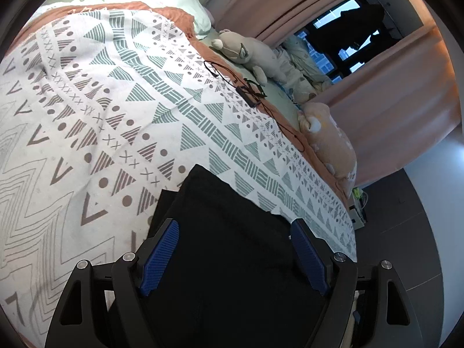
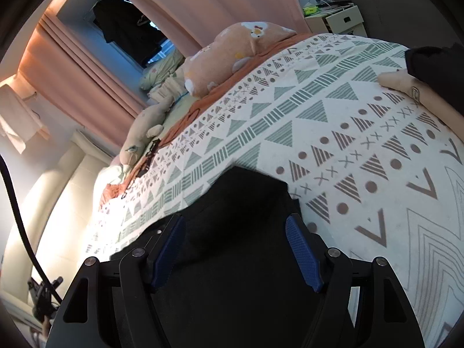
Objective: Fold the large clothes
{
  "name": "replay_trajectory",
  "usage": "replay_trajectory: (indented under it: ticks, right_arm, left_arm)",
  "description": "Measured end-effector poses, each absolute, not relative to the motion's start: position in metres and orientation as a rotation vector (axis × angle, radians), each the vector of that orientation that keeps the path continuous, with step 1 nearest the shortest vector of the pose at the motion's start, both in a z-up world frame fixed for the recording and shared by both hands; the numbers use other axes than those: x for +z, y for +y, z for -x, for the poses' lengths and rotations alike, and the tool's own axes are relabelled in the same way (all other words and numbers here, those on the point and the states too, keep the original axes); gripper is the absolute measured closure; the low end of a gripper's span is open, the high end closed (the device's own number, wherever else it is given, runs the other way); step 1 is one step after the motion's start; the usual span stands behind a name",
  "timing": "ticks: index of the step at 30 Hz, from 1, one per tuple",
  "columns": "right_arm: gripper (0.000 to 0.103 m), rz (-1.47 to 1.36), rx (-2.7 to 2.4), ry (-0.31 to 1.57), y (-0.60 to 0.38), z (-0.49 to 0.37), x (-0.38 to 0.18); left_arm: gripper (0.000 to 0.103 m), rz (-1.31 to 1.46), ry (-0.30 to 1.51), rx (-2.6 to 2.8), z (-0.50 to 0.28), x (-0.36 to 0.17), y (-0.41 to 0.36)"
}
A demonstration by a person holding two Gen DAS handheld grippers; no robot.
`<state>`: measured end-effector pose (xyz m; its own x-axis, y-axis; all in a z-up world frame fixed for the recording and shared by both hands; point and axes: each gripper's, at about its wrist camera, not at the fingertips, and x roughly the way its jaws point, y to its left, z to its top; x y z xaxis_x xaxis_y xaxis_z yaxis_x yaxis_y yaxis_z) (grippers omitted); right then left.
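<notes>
A black garment lies flat on a bed with a white patterned bedspread. In the left wrist view my left gripper is open, its blue-padded fingers spread over the garment near one corner. In the right wrist view my right gripper is open too, fingers spread over another part of the same black garment. Neither gripper holds the cloth. The garment's near part is hidden under the grippers.
Plush toys and a peach cushion lie along the bed's far side with black cables. Pink curtains and a window stand beyond. A person's hand rests on the bedspread. A white box stands by the bed.
</notes>
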<state>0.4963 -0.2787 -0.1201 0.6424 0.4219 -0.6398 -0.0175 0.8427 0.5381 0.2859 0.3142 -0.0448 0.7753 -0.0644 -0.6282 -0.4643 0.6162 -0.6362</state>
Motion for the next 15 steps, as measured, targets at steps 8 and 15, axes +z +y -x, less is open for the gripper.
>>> replay_trajectory:
  ticks: [8,15]
  right_arm:
    - [0.031,-0.419,0.197,0.911,-0.288,-0.458,-0.135]
    - [0.031,-0.356,0.123,0.997,-0.302,-0.426,-0.163]
  left_arm:
    - [0.023,0.854,0.736,0.314,-0.241,-0.075,0.307]
    - [0.023,0.819,0.819,0.330,-0.206,-0.104,0.290]
